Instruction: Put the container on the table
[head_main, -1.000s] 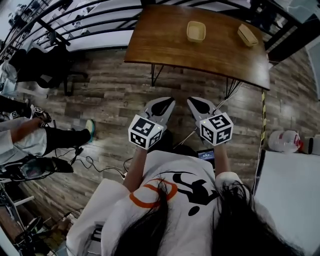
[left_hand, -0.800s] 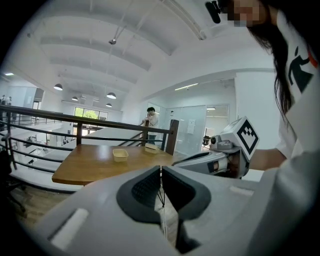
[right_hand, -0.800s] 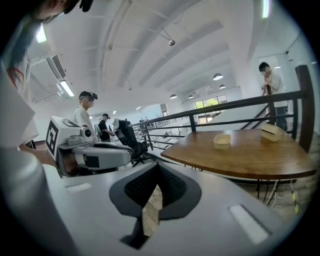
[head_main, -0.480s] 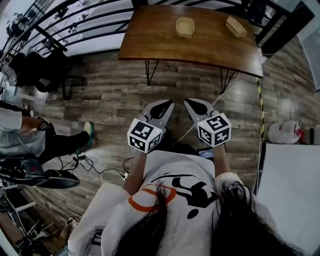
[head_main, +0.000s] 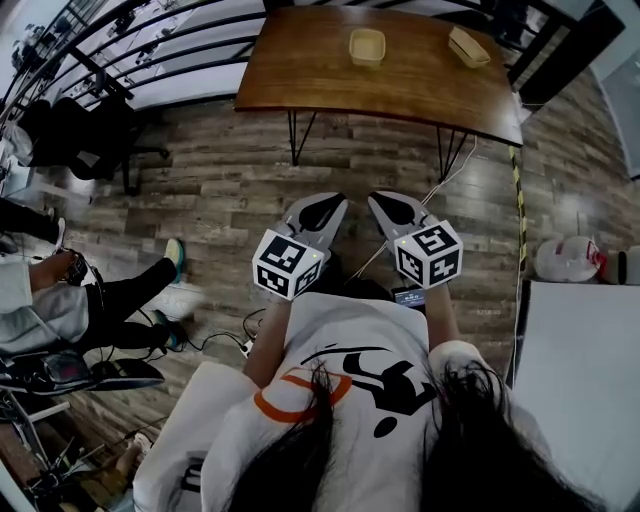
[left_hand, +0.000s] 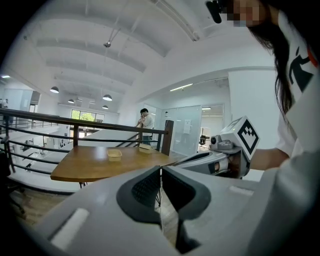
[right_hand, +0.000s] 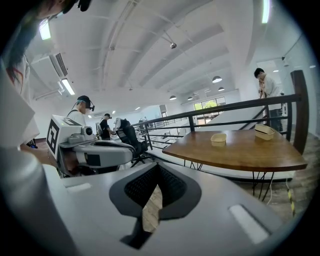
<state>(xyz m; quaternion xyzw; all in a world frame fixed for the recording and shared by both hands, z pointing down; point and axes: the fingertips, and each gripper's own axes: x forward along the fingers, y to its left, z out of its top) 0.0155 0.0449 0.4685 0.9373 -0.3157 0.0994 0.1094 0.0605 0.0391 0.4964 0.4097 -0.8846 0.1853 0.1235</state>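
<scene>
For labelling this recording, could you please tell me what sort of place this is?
Probably an open-plan office or lab mezzanine: a black metal railing edges the weathered wood-plank floor, a brown wooden table stands by it, and glass-walled rooms lie behind.

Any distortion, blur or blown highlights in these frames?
Head view: the fisheye bows the table edges, and a bystander's foot is motion-smeared. Left gripper view: round black vignette, and the left tongs crowd the lower half. Right gripper view: same vignette around the right tongs, and the ceiling strip light is blown out.
</scene>
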